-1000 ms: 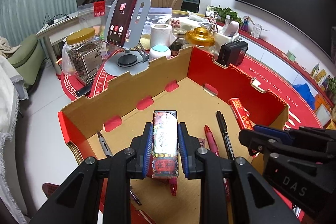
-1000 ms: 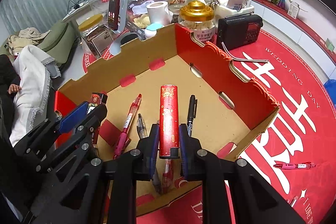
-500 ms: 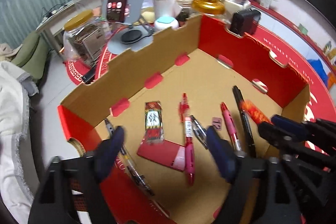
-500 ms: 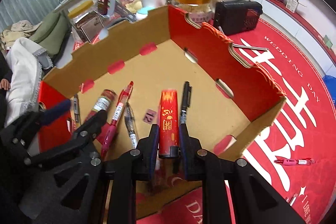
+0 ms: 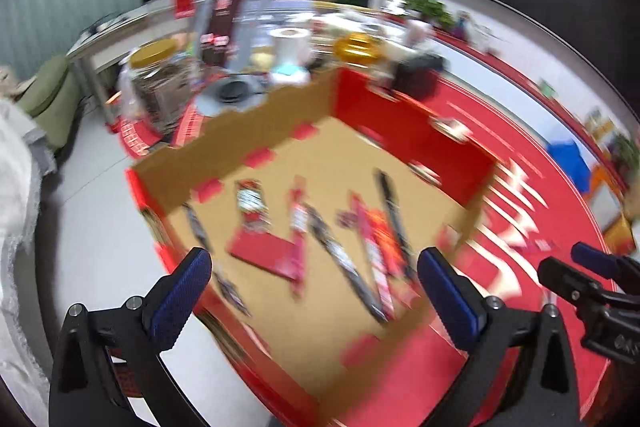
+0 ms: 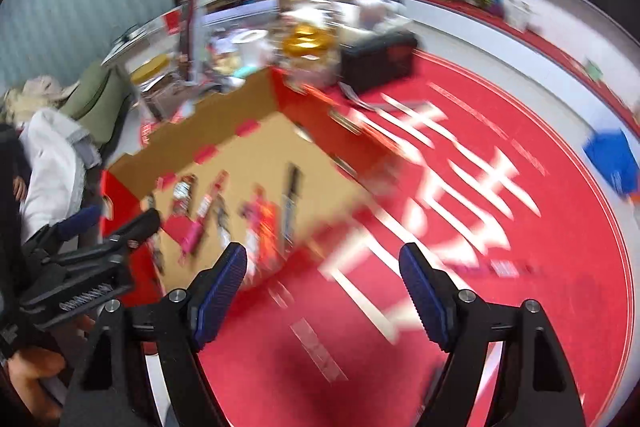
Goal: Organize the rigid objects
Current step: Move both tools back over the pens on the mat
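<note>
An open cardboard box (image 5: 248, 131) with red outer walls lies on the red mat. On its floor rest a patterned packet (image 5: 250, 203), a red tube (image 5: 380, 231), a black marker (image 5: 390, 199) and several pens. My left gripper (image 5: 312, 263) hangs above the box's near edge, jaws opening wide, nothing between the pads. My right gripper (image 6: 322, 253) is over the mat to the right of the box (image 6: 224, 115), jaws also opening and empty. The red tube (image 6: 266, 223) and packet (image 6: 182, 191) lie loose in the box. Both views are blurred.
A pink pen (image 6: 496, 269) lies on the red mat (image 6: 520, 147) right of the box. Behind the box stand a gold-lidded jar (image 5: 356, 45), a black radio (image 6: 378, 57), a tissue roll (image 5: 290, 45) and a phone stand (image 5: 230, 93). A person's hand (image 6: 32, 375) shows at lower left.
Both grippers opened and let go: the packet and the red tube now lie in the box. Both hands pulled back, and the right one swung right over the mat.
</note>
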The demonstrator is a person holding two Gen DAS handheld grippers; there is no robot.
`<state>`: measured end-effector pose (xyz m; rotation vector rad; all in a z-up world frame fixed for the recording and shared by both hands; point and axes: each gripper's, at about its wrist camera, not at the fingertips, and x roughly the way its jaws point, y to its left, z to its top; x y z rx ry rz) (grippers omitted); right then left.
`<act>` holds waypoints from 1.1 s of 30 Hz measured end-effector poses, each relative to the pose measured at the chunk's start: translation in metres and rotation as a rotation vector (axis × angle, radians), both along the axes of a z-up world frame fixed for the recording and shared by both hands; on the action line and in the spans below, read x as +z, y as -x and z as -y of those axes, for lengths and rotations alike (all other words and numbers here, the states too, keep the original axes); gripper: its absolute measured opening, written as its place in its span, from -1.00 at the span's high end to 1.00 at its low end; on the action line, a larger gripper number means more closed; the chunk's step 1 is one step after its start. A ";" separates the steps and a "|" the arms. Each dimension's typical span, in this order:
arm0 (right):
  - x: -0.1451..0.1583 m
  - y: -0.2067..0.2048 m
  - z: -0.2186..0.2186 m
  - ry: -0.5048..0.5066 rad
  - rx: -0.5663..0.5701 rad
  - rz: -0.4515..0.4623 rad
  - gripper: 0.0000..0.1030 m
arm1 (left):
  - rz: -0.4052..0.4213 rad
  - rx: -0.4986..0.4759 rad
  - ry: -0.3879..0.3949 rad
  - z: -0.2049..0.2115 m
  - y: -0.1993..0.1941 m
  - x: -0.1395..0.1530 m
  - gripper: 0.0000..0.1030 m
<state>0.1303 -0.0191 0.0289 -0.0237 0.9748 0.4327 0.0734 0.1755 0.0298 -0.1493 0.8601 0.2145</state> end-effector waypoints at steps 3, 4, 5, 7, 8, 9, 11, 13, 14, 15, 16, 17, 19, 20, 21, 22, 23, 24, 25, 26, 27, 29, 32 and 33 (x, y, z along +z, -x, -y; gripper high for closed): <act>-0.024 0.024 0.060 -0.029 -0.123 -0.099 -0.54 | -0.012 -0.091 0.011 0.046 0.017 -0.006 -1.00; -0.034 0.033 0.081 -0.039 -0.161 -0.134 -0.55 | -0.021 -0.133 0.020 0.065 0.023 -0.011 -1.00; -0.042 0.042 0.099 -0.045 -0.197 -0.160 -0.55 | -0.025 -0.159 0.024 0.080 0.027 -0.015 -1.00; -0.056 0.058 0.132 -0.046 -0.257 -0.192 -0.55 | -0.040 -0.219 0.023 0.114 0.034 -0.028 -1.00; -0.062 0.065 0.147 -0.048 -0.284 -0.206 -0.55 | -0.057 -0.246 0.017 0.128 0.035 -0.034 -1.00; -0.068 0.072 0.159 -0.051 -0.305 -0.219 -0.55 | -0.075 -0.269 0.008 0.142 0.036 -0.041 -1.00; -0.076 0.083 0.180 -0.064 -0.336 -0.246 -0.55 | -0.096 -0.319 -0.019 0.170 0.036 -0.054 -1.00; -0.080 0.092 0.195 -0.077 -0.358 -0.258 -0.55 | -0.104 -0.345 -0.071 0.189 0.034 -0.064 -1.00; -0.081 0.096 0.201 -0.084 -0.367 -0.260 -0.55 | -0.110 -0.349 -0.104 0.199 0.033 -0.070 -0.99; -0.081 0.099 0.205 -0.091 -0.372 -0.259 -0.55 | -0.118 -0.354 -0.110 0.204 0.030 -0.075 -0.99; -0.081 0.103 0.211 -0.100 -0.377 -0.257 -0.55 | -0.129 -0.358 -0.105 0.207 0.028 -0.080 -0.99; -0.081 0.105 0.214 -0.104 -0.379 -0.257 -0.55 | -0.148 -0.360 -0.098 0.208 0.025 -0.085 -0.99; -0.080 0.108 0.220 -0.117 -0.383 -0.256 -0.55 | -0.166 -0.357 -0.098 0.212 0.023 -0.092 -0.99; -0.080 0.110 0.222 -0.122 -0.385 -0.254 -0.55 | -0.170 -0.348 -0.111 0.214 0.022 -0.094 -0.99; -0.080 0.110 0.224 -0.129 -0.385 -0.253 -0.55 | -0.175 -0.342 -0.116 0.214 0.021 -0.096 -0.99; -0.079 0.110 0.226 -0.136 -0.383 -0.251 -0.55 | -0.183 -0.334 -0.118 0.214 0.019 -0.098 -0.99; -0.079 0.111 0.227 -0.141 -0.380 -0.249 -0.55 | -0.189 -0.328 -0.119 0.213 0.019 -0.100 -1.00; -0.079 0.111 0.227 -0.143 -0.376 -0.249 -0.55 | -0.193 -0.323 -0.121 0.213 0.018 -0.102 -0.99; -0.079 0.112 0.227 -0.144 -0.371 -0.248 -0.55 | -0.198 -0.320 -0.123 0.212 0.017 -0.103 -0.99; -0.079 0.112 0.227 -0.144 -0.369 -0.247 -0.55 | -0.203 -0.316 -0.129 0.211 0.016 -0.105 -0.99; -0.080 0.111 0.226 -0.144 -0.368 -0.247 -0.55 | -0.199 -0.316 -0.124 0.209 0.015 -0.107 -1.00; -0.082 0.109 0.224 -0.146 -0.362 -0.253 -0.55 | -0.200 -0.314 -0.109 0.208 0.012 -0.109 -1.00; -0.086 0.105 0.219 -0.138 -0.351 -0.264 -0.55 | -0.182 -0.298 -0.137 0.206 0.011 -0.107 -1.00; -0.086 0.103 0.217 -0.130 -0.344 -0.265 -0.55 | -0.172 -0.277 -0.156 0.204 0.011 -0.106 -1.00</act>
